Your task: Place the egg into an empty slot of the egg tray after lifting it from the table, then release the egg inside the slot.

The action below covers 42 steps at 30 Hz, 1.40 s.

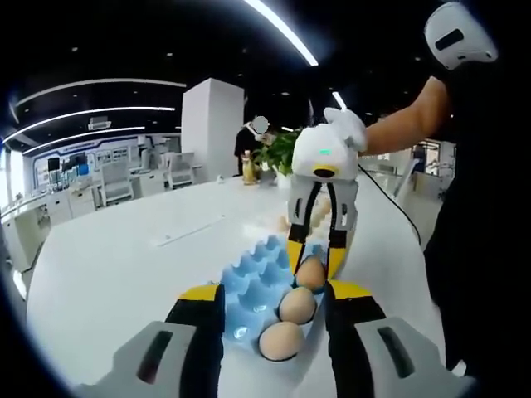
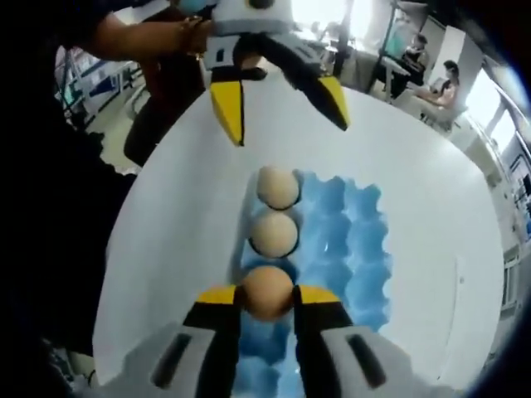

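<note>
1. The right tool (image 2: pixel 267 297), bottom centre of the right gripper view, is clamped on a brown egg (image 2: pixel 267 292), one yellow tip on each side, right over the blue egg tray (image 2: pixel 353 240).
2. Same grab from across the worktop (image 1: pixel 124 257): in the left gripper view the right tool (image 1: pixel 316 253) comes down from the upper middle with the egg (image 1: pixel 311 273) pinched just above a slot.
3. Two more eggs (image 2: pixel 275 211) already sit in that row, so I'd guess this one is headed for the next empty slot in line.
4. The left tool (image 1: pixel 274 319) at the bottom of its own view has its jaws apart, either side of the tray's near end, holding nothing. Looks like it's just parked out of the way.
5. The egg looks low but not let go yet, so releasing is what's left.
</note>
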Each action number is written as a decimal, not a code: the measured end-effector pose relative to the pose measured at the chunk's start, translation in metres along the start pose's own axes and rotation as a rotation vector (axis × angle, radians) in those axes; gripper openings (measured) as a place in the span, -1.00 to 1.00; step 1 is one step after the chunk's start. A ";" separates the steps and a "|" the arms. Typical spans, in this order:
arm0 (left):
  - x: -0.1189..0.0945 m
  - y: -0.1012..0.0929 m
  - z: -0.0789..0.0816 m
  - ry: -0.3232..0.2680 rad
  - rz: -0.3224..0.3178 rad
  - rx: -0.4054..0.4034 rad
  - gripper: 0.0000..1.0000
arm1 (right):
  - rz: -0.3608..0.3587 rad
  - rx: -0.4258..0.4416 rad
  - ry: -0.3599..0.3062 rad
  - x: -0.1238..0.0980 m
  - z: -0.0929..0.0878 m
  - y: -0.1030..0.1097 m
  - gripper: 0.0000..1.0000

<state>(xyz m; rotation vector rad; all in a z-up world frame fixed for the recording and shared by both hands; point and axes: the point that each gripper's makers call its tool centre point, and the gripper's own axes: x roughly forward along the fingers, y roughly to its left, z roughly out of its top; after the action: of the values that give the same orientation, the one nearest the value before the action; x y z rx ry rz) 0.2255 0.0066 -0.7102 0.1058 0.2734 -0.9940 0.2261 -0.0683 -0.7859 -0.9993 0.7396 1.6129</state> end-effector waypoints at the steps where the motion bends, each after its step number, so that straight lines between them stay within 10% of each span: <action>1: 0.000 0.000 0.000 0.001 0.001 0.001 -0.04 | 0.001 0.000 0.000 0.000 0.000 0.000 -0.50; 42: -0.001 0.002 -0.001 0.018 -0.001 0.017 -0.05 | 0.029 -0.019 -0.082 0.006 0.001 0.001 -0.40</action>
<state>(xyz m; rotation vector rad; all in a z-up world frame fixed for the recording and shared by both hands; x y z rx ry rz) 0.2258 0.0088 -0.7107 0.1302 0.2812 -0.9966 0.2245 -0.0651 -0.7908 -0.9344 0.6871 1.6785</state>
